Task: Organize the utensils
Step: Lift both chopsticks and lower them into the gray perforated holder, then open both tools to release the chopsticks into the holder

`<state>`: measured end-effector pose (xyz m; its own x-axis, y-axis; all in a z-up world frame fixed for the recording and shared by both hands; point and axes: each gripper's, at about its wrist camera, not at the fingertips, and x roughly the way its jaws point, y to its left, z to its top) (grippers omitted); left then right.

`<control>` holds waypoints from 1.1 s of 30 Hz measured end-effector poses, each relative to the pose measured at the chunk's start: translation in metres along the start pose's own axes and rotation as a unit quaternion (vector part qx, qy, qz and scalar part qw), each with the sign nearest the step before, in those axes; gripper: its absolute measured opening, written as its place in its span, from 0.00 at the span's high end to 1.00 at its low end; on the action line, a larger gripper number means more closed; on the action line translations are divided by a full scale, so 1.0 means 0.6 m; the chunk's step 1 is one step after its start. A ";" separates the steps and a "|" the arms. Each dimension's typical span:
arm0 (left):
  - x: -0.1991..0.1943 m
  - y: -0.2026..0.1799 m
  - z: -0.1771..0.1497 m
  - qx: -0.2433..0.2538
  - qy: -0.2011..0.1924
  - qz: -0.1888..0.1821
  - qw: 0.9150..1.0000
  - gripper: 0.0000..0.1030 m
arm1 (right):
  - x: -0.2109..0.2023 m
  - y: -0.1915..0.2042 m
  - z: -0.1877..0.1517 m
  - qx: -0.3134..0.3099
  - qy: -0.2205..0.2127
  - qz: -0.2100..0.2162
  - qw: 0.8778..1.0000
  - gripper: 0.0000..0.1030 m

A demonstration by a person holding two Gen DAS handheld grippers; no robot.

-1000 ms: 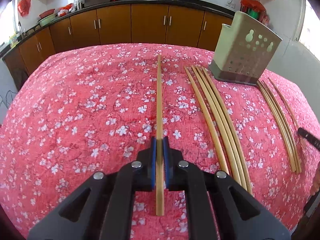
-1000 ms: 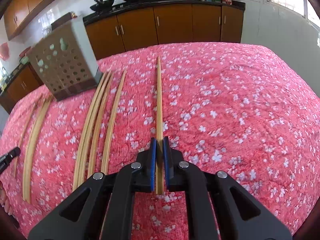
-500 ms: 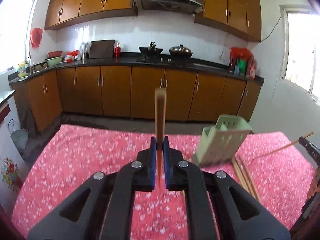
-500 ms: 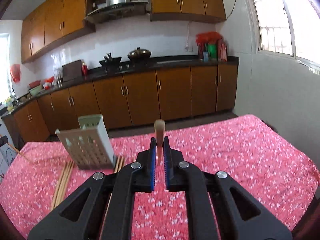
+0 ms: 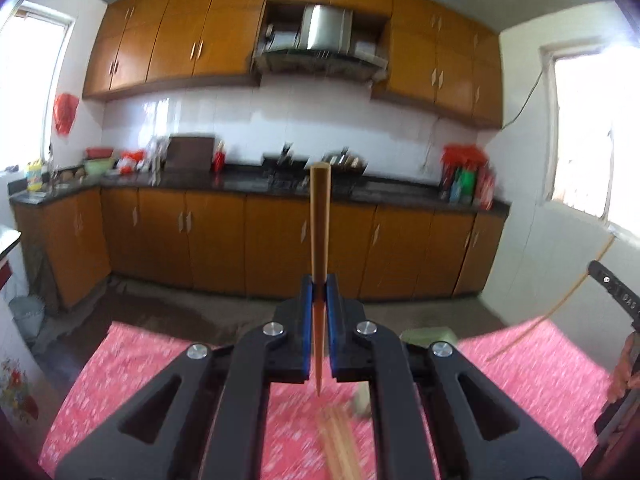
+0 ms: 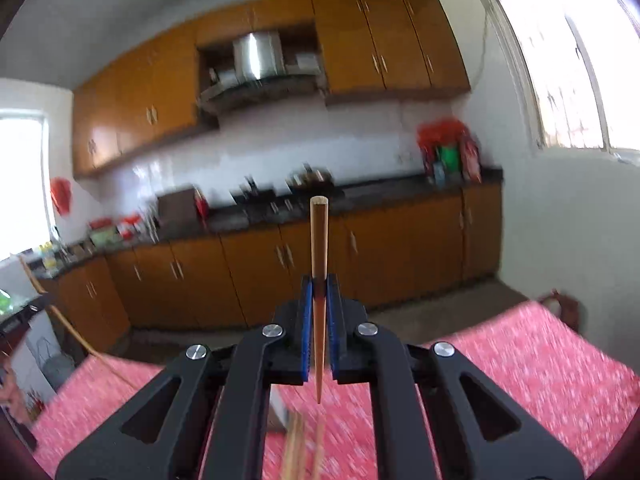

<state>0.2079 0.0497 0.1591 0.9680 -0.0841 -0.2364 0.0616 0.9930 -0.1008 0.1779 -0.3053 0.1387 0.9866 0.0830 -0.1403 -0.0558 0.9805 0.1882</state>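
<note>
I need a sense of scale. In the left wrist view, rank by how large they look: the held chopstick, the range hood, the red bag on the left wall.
1. Range hood, widest, though farthest.
2. Chopstick in the left gripper: long, thin, enlarged by nearness.
3. Red bag, smallest.

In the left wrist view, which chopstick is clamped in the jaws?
The upright chopstick at centre, pinched between the blue pads; the other chopsticks lie loose on the red cloth below.
</note>
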 end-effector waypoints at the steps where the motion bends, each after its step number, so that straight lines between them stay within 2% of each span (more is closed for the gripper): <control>1: -0.002 -0.012 0.015 -0.004 -0.015 -0.009 1.000 0.92 | -0.004 0.013 0.015 -0.001 -0.015 0.011 1.000 0.92; 5: 0.012 -0.059 0.040 -0.011 -0.050 -0.037 0.998 0.92 | 0.006 0.057 0.033 -0.009 -0.036 0.047 0.998 0.92; 9: 0.049 -0.098 0.024 -0.008 -0.055 -0.051 0.997 0.92 | 0.051 0.085 -0.003 -0.030 -0.017 0.060 0.998 0.92; 14: 0.125 -0.123 -0.019 -0.011 -0.004 -0.055 0.998 0.92 | 0.113 0.071 -0.051 -0.001 0.040 0.061 0.997 0.92; 16: 0.150 -0.121 -0.034 -0.020 0.021 -0.056 0.998 0.92 | 0.126 0.064 -0.062 0.010 0.057 0.063 0.996 0.92; 19: 0.167 -0.113 -0.047 -0.024 0.038 -0.052 0.998 0.92 | 0.128 0.069 -0.066 0.007 0.066 0.068 0.995 0.92; 21: 0.168 -0.109 -0.049 -0.024 0.037 -0.050 0.998 0.90 | 0.129 0.070 -0.065 0.007 0.070 0.067 0.995 0.90; 25: 0.149 -0.100 -0.043 -0.019 0.025 -0.050 0.998 0.78 | 0.127 0.064 -0.053 0.011 0.068 0.063 0.996 0.75; 28: 0.125 -0.095 -0.033 -0.023 0.012 -0.050 0.998 0.72 | 0.108 0.058 -0.043 0.012 0.058 0.058 0.997 0.74; 33: 0.064 -0.069 -0.027 -0.033 -0.005 -0.047 0.998 0.68 | 0.057 0.026 -0.035 0.016 0.052 0.031 0.998 0.70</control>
<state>0.2387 0.0043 0.1385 0.9611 -0.1753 -0.2133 0.1365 0.9733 -0.1848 0.2073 -0.2833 0.1163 0.9603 0.1631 -0.2265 -0.1099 0.9669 0.2303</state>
